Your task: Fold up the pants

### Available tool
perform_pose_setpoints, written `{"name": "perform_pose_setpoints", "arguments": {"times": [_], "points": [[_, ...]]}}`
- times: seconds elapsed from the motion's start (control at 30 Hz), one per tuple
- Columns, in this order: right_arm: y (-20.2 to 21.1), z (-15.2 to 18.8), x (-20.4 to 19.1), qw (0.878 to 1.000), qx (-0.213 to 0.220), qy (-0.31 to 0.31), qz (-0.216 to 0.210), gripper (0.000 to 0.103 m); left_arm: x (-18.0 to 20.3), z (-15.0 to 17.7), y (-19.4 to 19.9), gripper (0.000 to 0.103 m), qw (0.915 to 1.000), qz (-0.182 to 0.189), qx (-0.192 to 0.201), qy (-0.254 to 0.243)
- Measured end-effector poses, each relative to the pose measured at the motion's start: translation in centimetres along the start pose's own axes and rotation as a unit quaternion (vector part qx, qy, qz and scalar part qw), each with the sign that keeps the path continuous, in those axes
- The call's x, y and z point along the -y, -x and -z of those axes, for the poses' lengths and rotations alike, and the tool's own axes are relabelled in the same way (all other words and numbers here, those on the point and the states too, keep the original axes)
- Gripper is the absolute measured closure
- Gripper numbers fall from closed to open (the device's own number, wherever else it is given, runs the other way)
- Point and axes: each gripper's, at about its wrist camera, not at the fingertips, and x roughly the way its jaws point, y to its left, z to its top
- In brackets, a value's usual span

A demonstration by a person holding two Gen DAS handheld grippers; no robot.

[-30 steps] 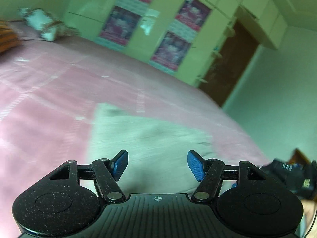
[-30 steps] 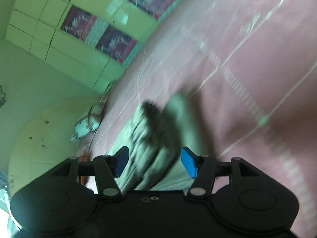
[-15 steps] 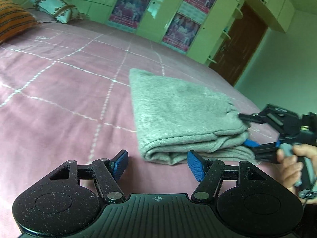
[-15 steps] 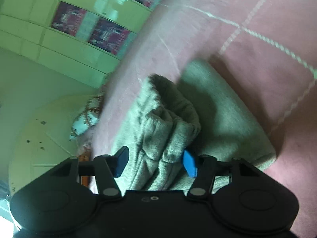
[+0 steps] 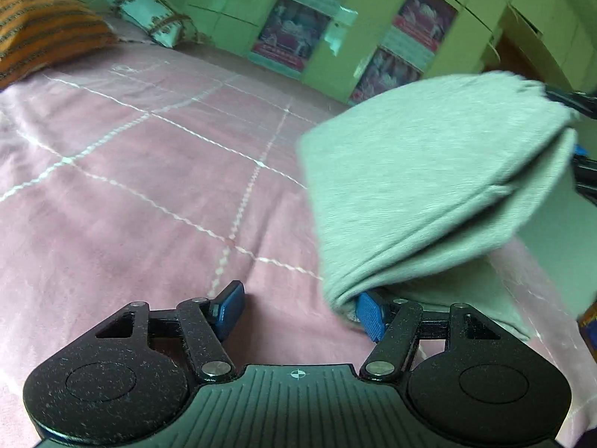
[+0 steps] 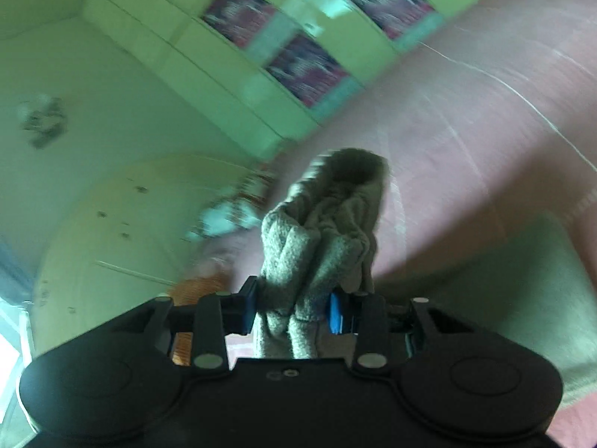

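The grey folded pants (image 5: 421, 186) lie at the right of the pink bed, their right end lifted off the cover while a lower layer (image 5: 477, 298) stays flat. My left gripper (image 5: 298, 311) is open and empty, low over the bedcover, with its right fingertip (image 5: 369, 315) touching the near fold corner. My right gripper (image 6: 293, 308) is shut on a bunched end of the pants (image 6: 321, 239) and holds it up; it shows at the far right edge of the left wrist view (image 5: 582, 142).
The pink bedcover (image 5: 149, 186) with white grid lines spreads left and ahead. An orange striped pillow (image 5: 41, 41) and a white patterned pillow (image 5: 149, 26) lie at the head. Green cupboards with posters (image 5: 298, 33) stand behind the bed.
My right gripper has closed on the end of the pants and lifted it. My left gripper has moved left, so the pants now sit at its right fingertip.
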Motion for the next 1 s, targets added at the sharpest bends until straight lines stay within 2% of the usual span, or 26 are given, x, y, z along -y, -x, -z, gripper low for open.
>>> {"name": "perform_pose_setpoints", "arguments": {"times": [0.1, 0.2, 0.23, 0.27, 0.3, 0.33, 0.43, 0.57, 0.63, 0.7, 0.73, 0.77, 0.87, 0.93, 0.97, 1.0], "points": [[2.4, -0.1, 1.0, 0.999, 0.033, 0.019, 0.021, 0.076, 0.6, 0.5, 0.5, 0.037, 1.0000, -0.001, 0.007, -0.006], [4.8, 1.9, 7.5, 0.993, 0.044, -0.030, 0.104, 0.076, 0.9, 0.9, 0.4, 0.036, 0.9999, 0.000, -0.002, -0.011], [4.5, 3.1, 10.9, 0.987, 0.023, -0.065, 0.146, 0.076, 1.0, 1.0, 0.4, 0.036, 0.9998, -0.006, -0.004, -0.016], [3.4, 4.2, 14.0, 0.979, -0.023, -0.104, 0.172, 0.076, 1.1, 1.2, 0.4, 0.035, 0.9998, -0.007, -0.006, -0.017], [2.8, 5.1, 16.3, 0.975, -0.048, -0.128, 0.173, 0.077, 1.2, 1.3, 0.5, 0.035, 0.9998, -0.007, -0.007, -0.018], [3.2, 5.6, 17.0, 0.981, -0.028, -0.125, 0.149, 0.077, 1.2, 1.3, 0.7, 0.035, 0.9998, -0.008, -0.007, -0.017], [2.9, 5.3, 15.4, 0.983, -0.022, -0.099, 0.154, 0.075, 0.9, 1.2, 0.9, 0.035, 1.0000, -0.004, -0.006, -0.006], [4.2, 4.2, 12.6, 0.992, 0.016, -0.031, 0.119, 0.076, 1.0, 1.2, 0.8, 0.035, 1.0000, -0.002, -0.005, -0.005], [3.7, 4.0, 12.5, 0.991, 0.024, -0.005, 0.131, 0.076, 1.2, 1.1, 0.6, 0.034, 0.9999, -0.004, -0.006, -0.010], [2.1, 3.9, 15.0, 0.983, -0.021, -0.023, 0.183, 0.076, 1.3, 1.1, 0.4, 0.033, 0.9998, -0.004, -0.009, -0.019], [1.9, 4.3, 16.3, 0.980, -0.039, -0.053, 0.186, 0.076, 1.3, 1.1, 0.4, 0.033, 0.9997, -0.005, -0.011, -0.021], [2.4, 4.4, 17.0, 0.983, -0.032, -0.072, 0.167, 0.076, 1.3, 1.0, 0.6, 0.033, 0.9997, -0.005, -0.014, -0.020], [4.1, 4.2, 16.5, 0.984, -0.031, -0.074, 0.161, 0.069, 0.8, 0.6, 2.0, 0.033, 0.9998, -0.003, -0.021, -0.005], [6.1, 4.0, 15.9, 0.986, -0.019, -0.064, 0.155, 0.063, 0.1, 0.2, 3.5, 0.033, 0.9998, -0.014, -0.004, 0.014], [6.8, 4.2, 15.3, 0.986, -0.013, -0.042, 0.158, 0.063, -0.3, -0.2, 4.1, 0.033, 0.9995, -0.016, 0.008, 0.025], [7.5, 4.2, 14.7, 0.985, -0.003, -0.023, 0.169, 0.068, -0.5, -0.9, 4.5, 0.033, 0.9991, -0.017, 0.022, 0.031]]}}
